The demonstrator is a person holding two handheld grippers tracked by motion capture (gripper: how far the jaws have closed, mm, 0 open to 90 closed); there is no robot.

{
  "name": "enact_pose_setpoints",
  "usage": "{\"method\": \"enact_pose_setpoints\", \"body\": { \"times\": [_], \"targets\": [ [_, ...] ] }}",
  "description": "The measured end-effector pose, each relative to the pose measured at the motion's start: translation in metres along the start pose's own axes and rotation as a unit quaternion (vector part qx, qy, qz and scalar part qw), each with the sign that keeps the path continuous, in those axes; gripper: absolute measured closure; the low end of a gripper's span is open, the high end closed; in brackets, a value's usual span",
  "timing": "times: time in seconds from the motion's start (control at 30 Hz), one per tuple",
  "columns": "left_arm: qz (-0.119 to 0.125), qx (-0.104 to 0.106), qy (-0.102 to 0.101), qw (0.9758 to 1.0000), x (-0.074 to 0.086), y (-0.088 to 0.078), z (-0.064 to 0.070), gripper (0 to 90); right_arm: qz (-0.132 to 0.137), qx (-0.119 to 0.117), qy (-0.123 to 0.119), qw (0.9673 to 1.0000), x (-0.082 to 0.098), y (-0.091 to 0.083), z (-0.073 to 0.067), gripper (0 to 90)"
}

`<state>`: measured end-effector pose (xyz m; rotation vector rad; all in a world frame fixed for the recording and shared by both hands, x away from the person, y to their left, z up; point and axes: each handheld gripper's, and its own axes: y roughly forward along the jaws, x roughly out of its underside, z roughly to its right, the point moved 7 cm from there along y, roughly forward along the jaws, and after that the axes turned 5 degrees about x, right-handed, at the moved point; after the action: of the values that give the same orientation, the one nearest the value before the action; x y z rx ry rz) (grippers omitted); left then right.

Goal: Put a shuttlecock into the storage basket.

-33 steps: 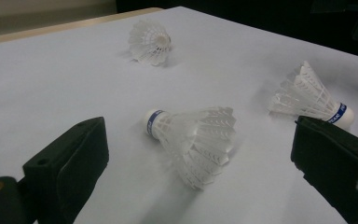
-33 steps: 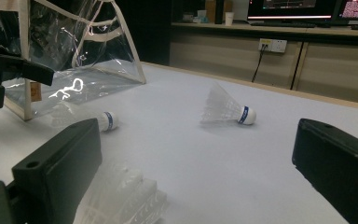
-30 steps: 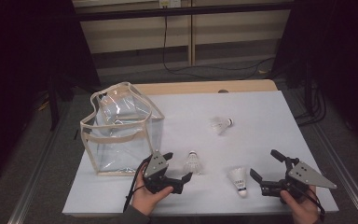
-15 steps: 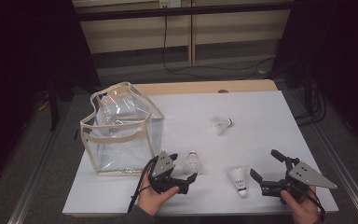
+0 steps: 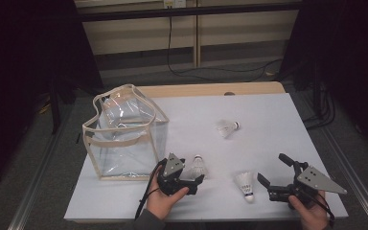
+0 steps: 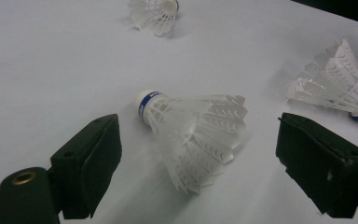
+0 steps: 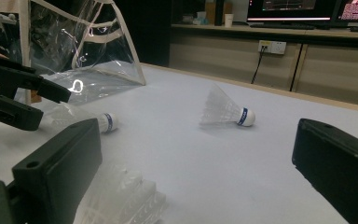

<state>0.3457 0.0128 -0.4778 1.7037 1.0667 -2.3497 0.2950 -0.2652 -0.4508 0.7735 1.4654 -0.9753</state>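
Three white shuttlecocks lie on the white table top [image 5: 268, 110]. My left gripper [image 5: 196, 172] [image 6: 200, 130] is open around the nearest shuttlecock [image 5: 199, 166] [image 6: 191, 135], which lies on its side between the jaws. Neither pad touches it, and the jaws have just been closing. My right gripper [image 5: 271, 170] [image 7: 200, 154] stands open at the front right. A second shuttlecock [image 5: 245, 183] [image 7: 116, 200] lies just left of it, low between its jaws. The third shuttlecock [image 5: 226, 128] [image 7: 226, 112] rests farther back.
A clear plastic bag [image 5: 124, 129] [image 7: 88, 51] with beige trim stands open at the table's left, just behind my left gripper. The table's front edge runs close under both hands. A dark floor and cables lie beyond the far edge.
My left gripper has slid a little to the right, so its jaws now flank the nearest shuttlecock. The right gripper has kept still.
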Motion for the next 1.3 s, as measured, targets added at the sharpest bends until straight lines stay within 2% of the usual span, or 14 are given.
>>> {"method": "enact_pose_setpoints", "body": {
  "times": [0.67, 0.9, 1.07, 1.17, 1.3],
  "targets": [
    [-0.022, -0.019, -0.027, 0.9992, 0.002, 0.014, -0.010, 18.3, 0.001, 0.001, -0.001, 1.0000, 0.000, -0.001, 0.001, 1.3],
    [-0.027, -0.026, -0.038, 0.9986, 0.003, 0.016, -0.013, 22.1, 0.002, 0.000, 0.002, 1.0000, -0.001, -0.001, 0.001, 1.3],
    [-0.035, -0.030, -0.038, 0.9982, 0.002, 0.018, -0.014, 26.6, 0.002, 0.001, -0.001, 1.0000, 0.000, -0.001, 0.001, 1.4],
    [-0.034, -0.032, -0.049, 0.9977, 0.001, 0.019, -0.015, 27.7, 0.002, 0.000, 0.000, 1.0000, 0.000, -0.001, 0.001, 1.3],
    [-0.047, -0.037, -0.047, 0.9971, 0.002, 0.020, -0.017, 31.5, 0.002, 0.000, 0.000, 1.0000, 0.000, -0.001, 0.001, 1.3]
  ]
}}
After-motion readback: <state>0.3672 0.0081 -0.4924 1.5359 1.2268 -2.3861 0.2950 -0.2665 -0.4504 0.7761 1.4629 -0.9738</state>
